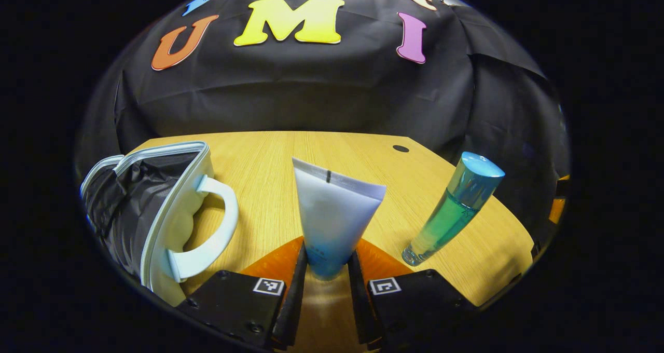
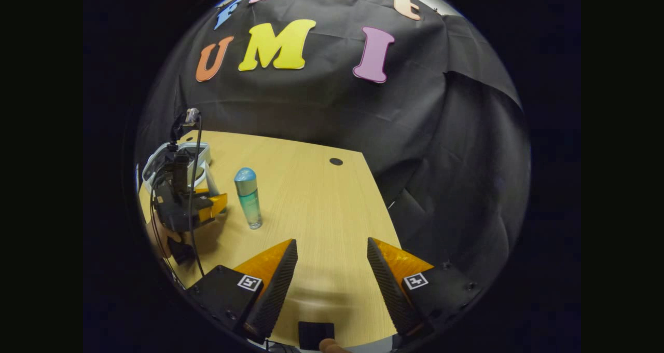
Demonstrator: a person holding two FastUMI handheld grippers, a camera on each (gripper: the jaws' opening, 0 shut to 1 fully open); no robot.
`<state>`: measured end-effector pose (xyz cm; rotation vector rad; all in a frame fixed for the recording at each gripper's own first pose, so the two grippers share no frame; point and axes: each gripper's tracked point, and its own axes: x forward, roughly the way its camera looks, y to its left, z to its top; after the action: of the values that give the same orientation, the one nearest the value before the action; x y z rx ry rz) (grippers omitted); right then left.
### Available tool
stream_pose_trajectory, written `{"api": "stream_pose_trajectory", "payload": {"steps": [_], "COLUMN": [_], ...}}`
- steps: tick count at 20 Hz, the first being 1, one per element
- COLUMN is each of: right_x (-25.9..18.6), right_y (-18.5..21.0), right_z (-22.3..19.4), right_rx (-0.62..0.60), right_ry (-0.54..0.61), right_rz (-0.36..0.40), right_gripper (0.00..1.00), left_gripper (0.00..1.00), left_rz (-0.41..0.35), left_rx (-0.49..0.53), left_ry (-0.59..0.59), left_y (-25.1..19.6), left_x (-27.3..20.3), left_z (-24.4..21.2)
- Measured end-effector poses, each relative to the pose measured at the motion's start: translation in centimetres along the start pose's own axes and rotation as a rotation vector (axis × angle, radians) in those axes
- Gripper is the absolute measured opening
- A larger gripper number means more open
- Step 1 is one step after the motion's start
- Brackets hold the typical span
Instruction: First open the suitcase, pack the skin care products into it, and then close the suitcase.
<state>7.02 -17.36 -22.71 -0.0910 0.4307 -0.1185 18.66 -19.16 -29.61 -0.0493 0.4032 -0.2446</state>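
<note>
My left gripper (image 1: 327,270) is shut on a white and blue tube (image 1: 332,215), which stands upright between its fingers with the crimped end up. Left of it lies the pale suitcase (image 1: 155,213), open, its dark lining and looped handle (image 1: 212,228) facing me. A blue-green bottle (image 1: 451,210) stands on the table to the right of the tube. In the right gripper view the same bottle (image 2: 248,197) stands mid-left, the left gripper (image 2: 181,202) and suitcase (image 2: 176,158) beyond it. My right gripper (image 2: 332,275) hangs open above bare tabletop.
The wooden table (image 2: 321,207) has a small dark hole (image 2: 336,161) near its far edge. Black cloth walls close off the back and right side. A cable (image 2: 194,187) trails from the left gripper, held by a hand (image 2: 158,236).
</note>
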Motion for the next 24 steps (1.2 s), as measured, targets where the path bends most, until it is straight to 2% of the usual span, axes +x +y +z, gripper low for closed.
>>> {"api": "stream_pose_trajectory", "payload": {"steps": [4, 8, 11, 14, 17, 24], "right_x": [0.3, 1.3, 2.8, 4.9, 7.3, 12.3], "right_y": [1.9, 5.6, 8.8, 11.7, 14.1, 16.3], "right_z": [0.6, 1.1, 1.0, 0.9, 0.9, 0.2], "right_rx": [0.006, 0.009, 0.018, 0.052, 0.081, 0.116], "right_ry": [-0.004, 0.004, 0.012, 0.018, 0.024, 0.035], "right_rz": [0.043, 0.121, 0.168, 0.198, 0.211, 0.169], "right_gripper": [0.81, 0.81, 0.81, 0.81, 0.8, 0.8], "left_gripper": [0.45, 0.45, 0.45, 0.45, 0.45, 0.45], "left_rz": [-0.008, 0.009, 0.052, 0.13, 0.203, 0.248], "left_rx": [0.024, 0.055, 0.049, 0.036, 0.025, -0.026], "left_ry": [0.024, 0.029, 0.043, 0.044, 0.053, 0.066], "left_y": [-0.5, 0.2, 2.0, 4.8, 7.2, 11.0], "left_x": [-2.4, -6.8, -10.2, -13.5, -16.1, -18.5], "left_z": [0.5, 1.7, 2.3, 2.7, 3.0, 2.8]}}
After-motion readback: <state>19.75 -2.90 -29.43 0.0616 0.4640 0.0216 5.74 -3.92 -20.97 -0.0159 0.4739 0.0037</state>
